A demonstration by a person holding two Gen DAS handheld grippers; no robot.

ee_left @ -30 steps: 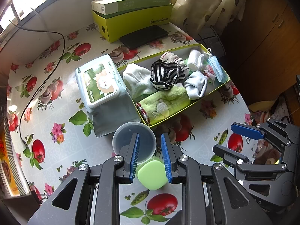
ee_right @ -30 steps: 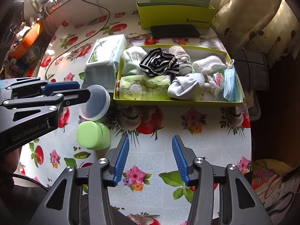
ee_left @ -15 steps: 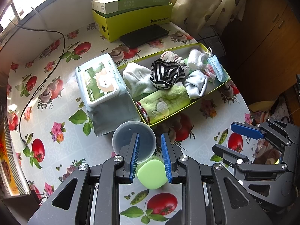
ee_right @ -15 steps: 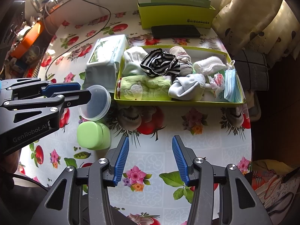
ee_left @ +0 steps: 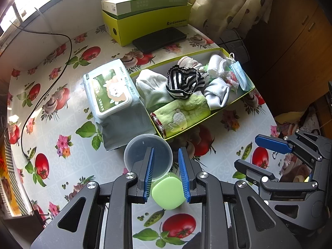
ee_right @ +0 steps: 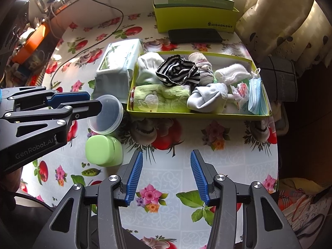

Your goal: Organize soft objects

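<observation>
Nothing has shifted since a second ago — both claws hang where they were, and the tray's contents lie as before. The yellow-green tray [ee_right: 199, 115] on the worktop [ee_right: 182, 145] already holds the soft things: a striped cloth [ee_right: 176, 70] on top, a green towel [ee_right: 164, 100] along the near wall, pale socks [ee_right: 207, 99] beside it and a blue face mask [ee_right: 256, 95] at the right end. No soft item shows loose on the flowered cloth, so the sorting looks near its end, or paused between steps.

The left claw [ee_left: 165, 173] points steeply down above a green lidded box [ee_left: 168, 193] and a clear round container [ee_left: 148, 155]; its jaws stand narrow, with the box seen below the gap but not pinched. The right claw [ee_right: 167, 175] also tilts steeply down over bare worktop, jaws wide and empty, well short of the tray.

If anything remains, the next move probably calls for reaching forward to the tray to tidy the bunched striped cloth — a light pinch on loose fabric, taking care not to drag the socks along with it.
</observation>
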